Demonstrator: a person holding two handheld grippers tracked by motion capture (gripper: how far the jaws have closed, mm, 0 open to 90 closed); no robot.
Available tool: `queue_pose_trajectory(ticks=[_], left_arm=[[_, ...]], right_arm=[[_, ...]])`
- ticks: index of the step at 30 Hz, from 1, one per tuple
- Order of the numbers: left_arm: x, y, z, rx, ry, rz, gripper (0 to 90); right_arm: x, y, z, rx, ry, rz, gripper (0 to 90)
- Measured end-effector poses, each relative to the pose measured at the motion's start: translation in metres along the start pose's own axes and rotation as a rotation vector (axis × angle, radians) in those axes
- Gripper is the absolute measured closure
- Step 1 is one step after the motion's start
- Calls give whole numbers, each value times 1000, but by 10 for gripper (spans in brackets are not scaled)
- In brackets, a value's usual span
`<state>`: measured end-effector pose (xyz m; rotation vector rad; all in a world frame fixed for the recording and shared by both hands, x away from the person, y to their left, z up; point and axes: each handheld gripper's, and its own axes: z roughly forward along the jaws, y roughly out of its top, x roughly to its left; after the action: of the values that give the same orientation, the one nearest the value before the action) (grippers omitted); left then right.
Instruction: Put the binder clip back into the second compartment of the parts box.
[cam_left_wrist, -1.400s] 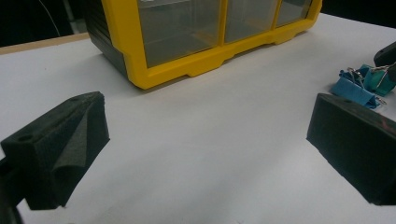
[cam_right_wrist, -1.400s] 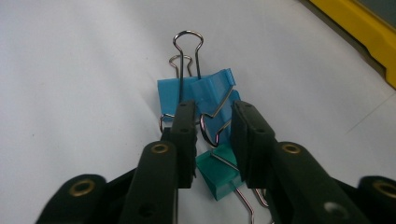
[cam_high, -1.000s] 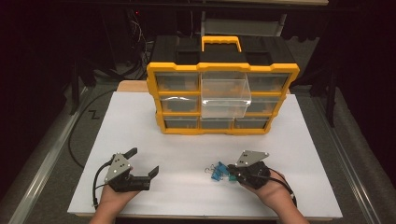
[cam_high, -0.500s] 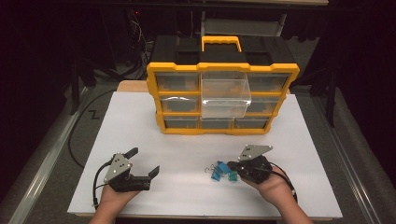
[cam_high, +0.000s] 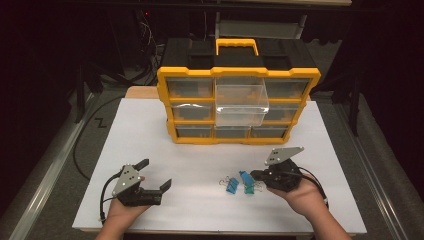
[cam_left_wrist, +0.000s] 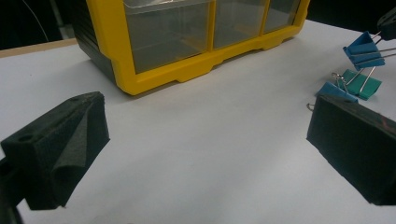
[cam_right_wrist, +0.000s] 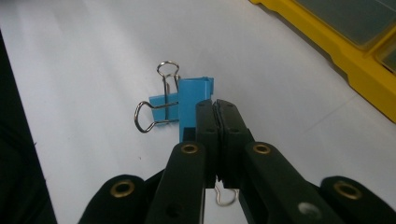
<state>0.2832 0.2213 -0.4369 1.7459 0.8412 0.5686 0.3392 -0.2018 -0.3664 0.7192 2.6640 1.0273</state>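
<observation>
Tongs on our left (cam_high: 153, 174) sit near the left front of the white counter (cam_high: 200, 160), held low in the left hand (cam_high: 122, 210) with their jaws spread wide and nothing between them; the left gripper view shows bare counter between the two black pads. To their right, near the middle front of the counter, lies a small cluster of binder clips: a blue clip (cam_high: 231, 186) nearest the left tongs and a teal clip (cam_high: 248, 189) just beside it on the right. A second blue clip (cam_high: 245, 176) sits at the right edge of the cluster, and the right tongs (cam_high: 256, 175) are closed on it; in the right gripper view the jaws meet on this clip's (cam_right_wrist: 194, 100) blue body, with a wire loop showing below them. We judge the relation that matters to be this: the held clip points out leftward from the right tongs' tips, its length in line with the jaws. The yellow drawer organizer (cam_high: 239, 102) stands at the far side, and its clear pulled-out drawer (cam_high: 241, 102) lies far and a little left of the right hand (cam_high: 305, 195). The right tongs are the nearer to the drawer.
</observation>
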Motion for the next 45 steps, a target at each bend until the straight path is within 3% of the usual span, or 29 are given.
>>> queue_pose_trajectory(ticks=[2, 8, 25, 31, 37, 45], left_arm=[[0, 0, 0, 2, 2, -1, 2], [0, 0, 0, 7, 7, 1, 2], [0, 0, 1, 17, 3, 10, 1], [0, 0, 0, 14, 2, 17, 2], [0, 0, 0, 9, 2, 16, 2], [-1, 0, 0, 8, -2, 17, 1]], right_arm=[[-3, -1, -6, 10, 8, 19, 900], [-10, -5, -25, 43, 5, 13, 900], [-21, -4, -49, 130, 50, 22, 900], [-26, 6, -58, 154, 88, 27, 900], [-26, 23, -67, 191, 112, -8, 900], [-27, 48, -81, 213, 123, -22, 900]])
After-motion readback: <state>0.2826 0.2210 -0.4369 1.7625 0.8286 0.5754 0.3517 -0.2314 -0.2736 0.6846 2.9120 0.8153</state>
